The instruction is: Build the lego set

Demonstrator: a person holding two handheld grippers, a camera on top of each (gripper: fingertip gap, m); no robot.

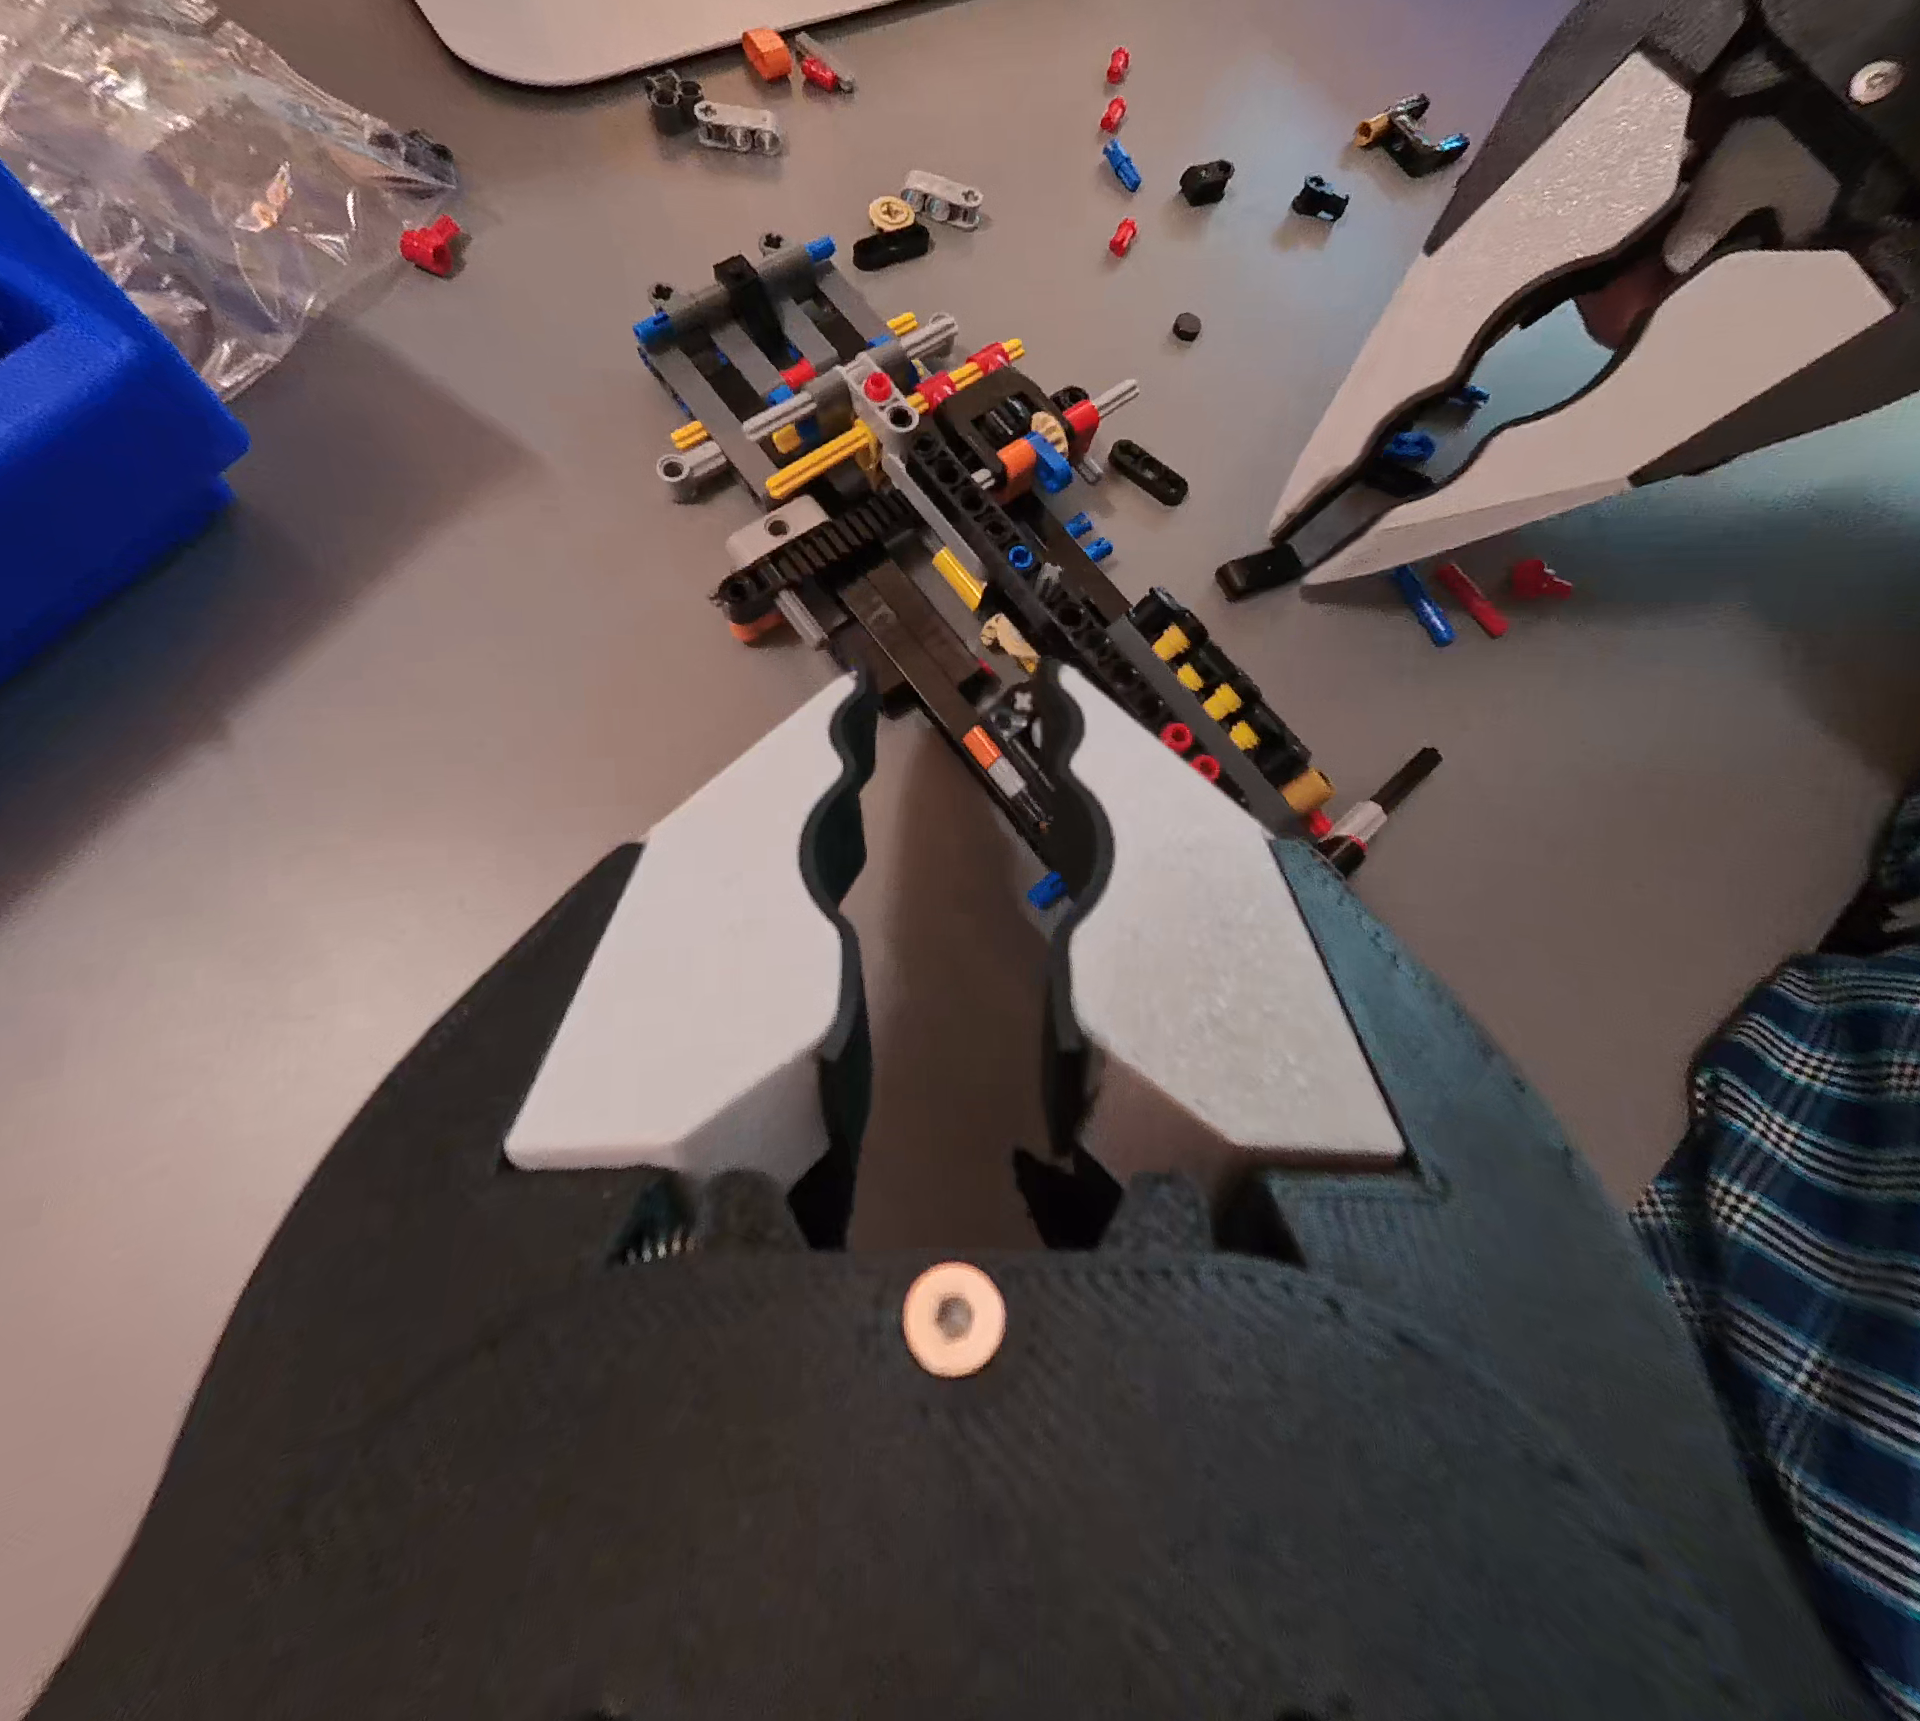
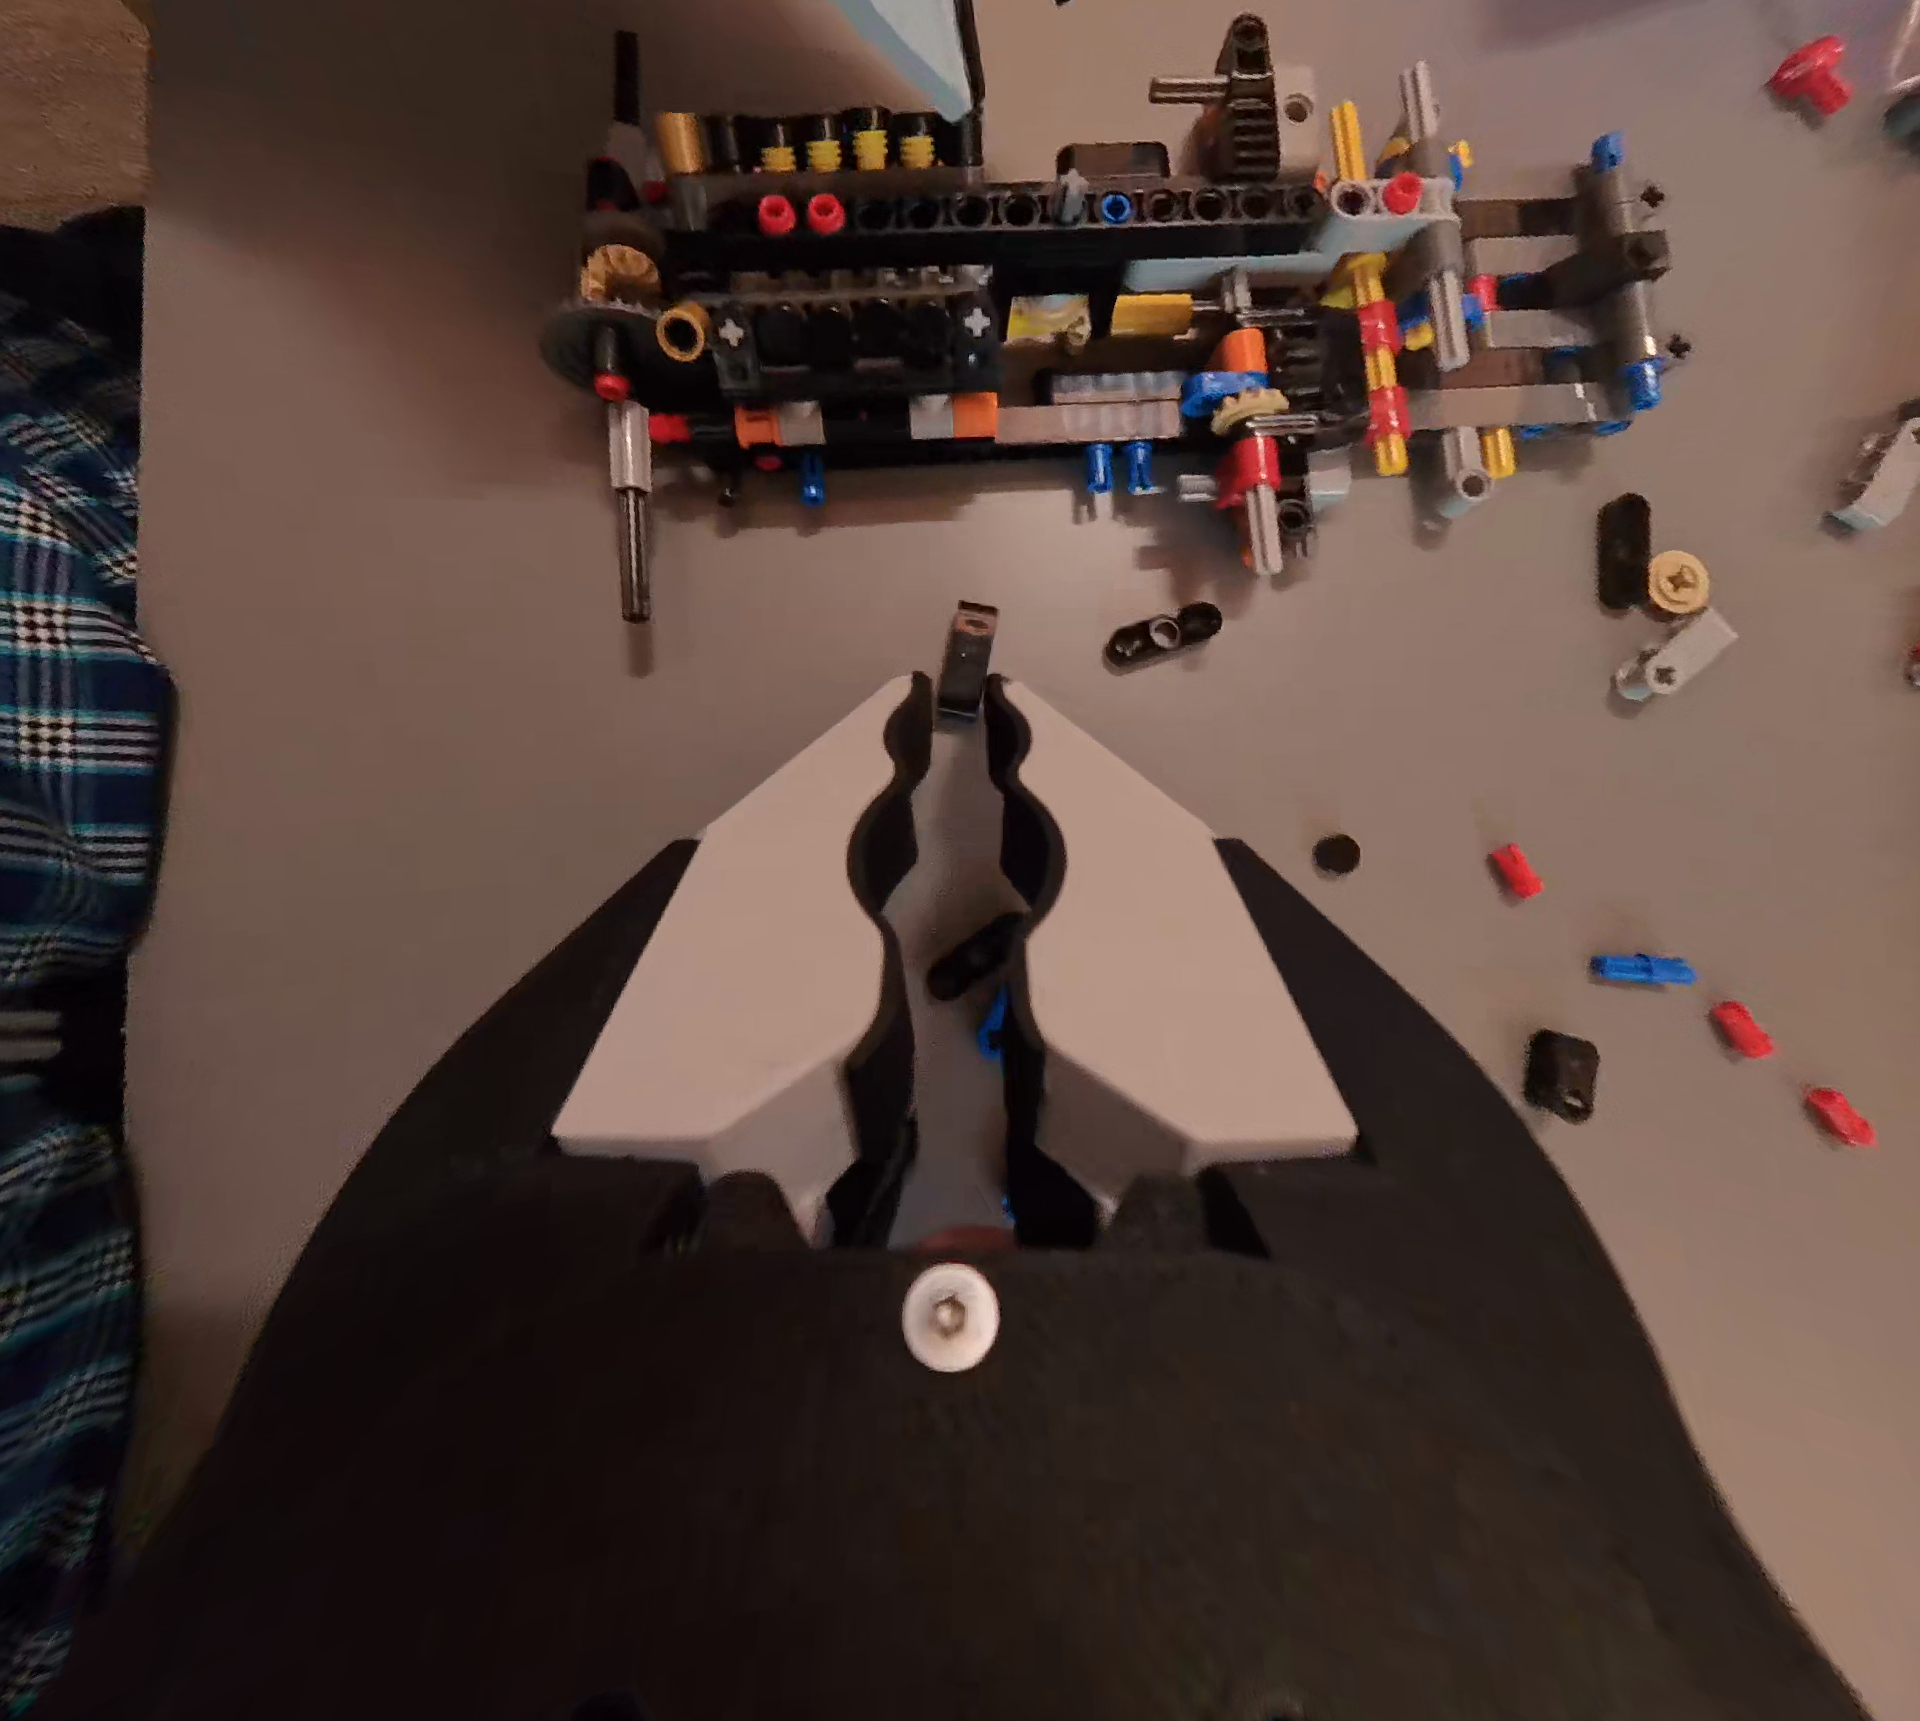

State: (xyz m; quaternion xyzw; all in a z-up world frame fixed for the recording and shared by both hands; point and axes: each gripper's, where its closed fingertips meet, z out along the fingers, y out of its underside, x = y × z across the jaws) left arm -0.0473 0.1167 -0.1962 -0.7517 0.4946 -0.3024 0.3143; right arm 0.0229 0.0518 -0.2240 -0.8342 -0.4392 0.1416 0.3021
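Right wrist view: claw (image 2: 954, 684) around black piece (image 2: 964, 658).

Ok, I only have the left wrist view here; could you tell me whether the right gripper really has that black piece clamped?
Observer: Yes. The right gripper is shut on a small black piece, which sticks out ahead of its tips toward the lego model, with bare table between them.
Operator: Thank you. And what sits at the model's end that my own gripper hides?
Observer: A tan bevel gear beside a dark round gear, with a grey-sleeved axle poking out sideways. Your left gripper is open, one finger reaching the model's far edge.
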